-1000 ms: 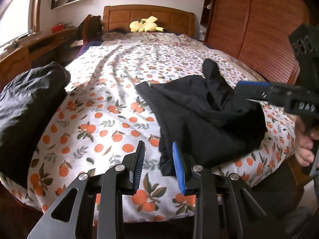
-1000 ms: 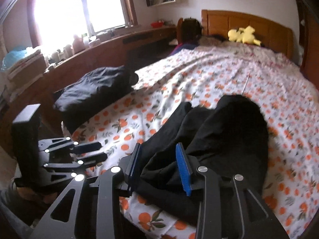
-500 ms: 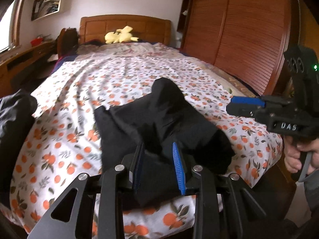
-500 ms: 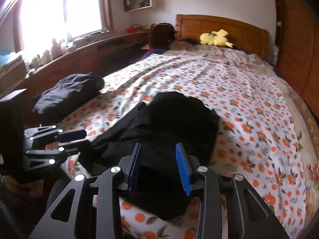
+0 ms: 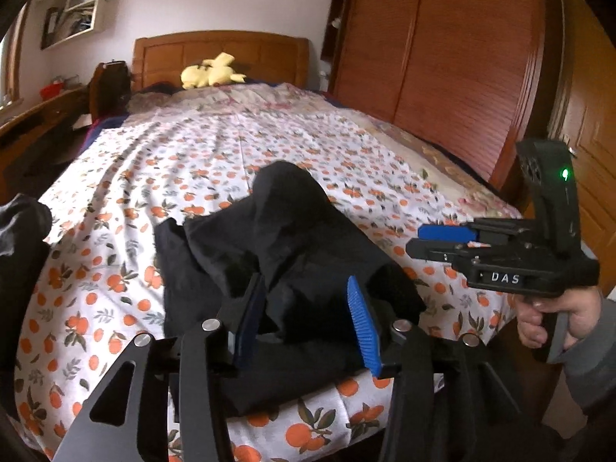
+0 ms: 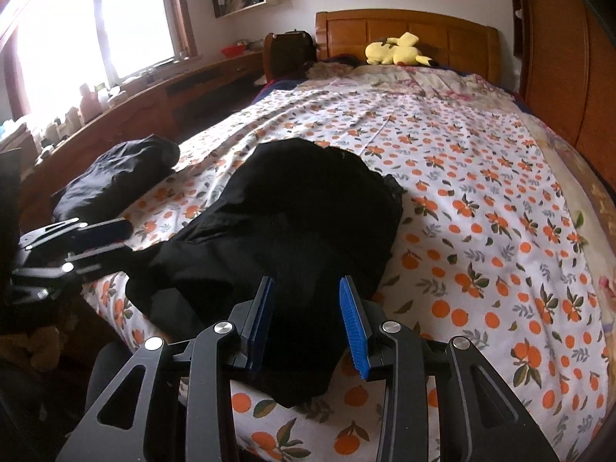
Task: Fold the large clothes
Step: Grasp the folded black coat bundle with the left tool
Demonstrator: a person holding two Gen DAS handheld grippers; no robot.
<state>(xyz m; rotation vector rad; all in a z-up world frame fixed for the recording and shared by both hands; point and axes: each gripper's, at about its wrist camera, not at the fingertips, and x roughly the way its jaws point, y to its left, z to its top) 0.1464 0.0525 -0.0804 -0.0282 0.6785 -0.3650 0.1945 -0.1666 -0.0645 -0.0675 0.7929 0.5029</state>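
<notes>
A crumpled black garment (image 5: 292,246) lies on the orange-print bed sheet (image 5: 127,200) near the foot edge. My left gripper (image 5: 306,308) hovers over the garment's near edge. Its jaws are opening, with black cloth bunched between the blue pads (image 5: 362,327) but not pinched. In the right wrist view the same garment (image 6: 308,208) spreads ahead of my right gripper (image 6: 308,308), whose pads stand apart over its near hem. From the left wrist view the right gripper (image 5: 415,238) hangs beside the garment's right end with nothing in it. The left gripper (image 6: 127,235) sits at the garment's left corner.
A second dark, folded pile (image 6: 115,177) rests at the bed's left edge. A yellow plush toy (image 6: 396,54) lies by the wooden headboard (image 6: 404,27). A slatted wardrobe (image 5: 442,57) runs along the right, a cluttered wooden desk (image 6: 154,92) under the window. A hand (image 5: 550,315) grips the right tool.
My left gripper has moved from over bare sheet to over the garment's near edge, and its jaws have widened. My right gripper has slid along the garment towards its other end, gap unchanged.
</notes>
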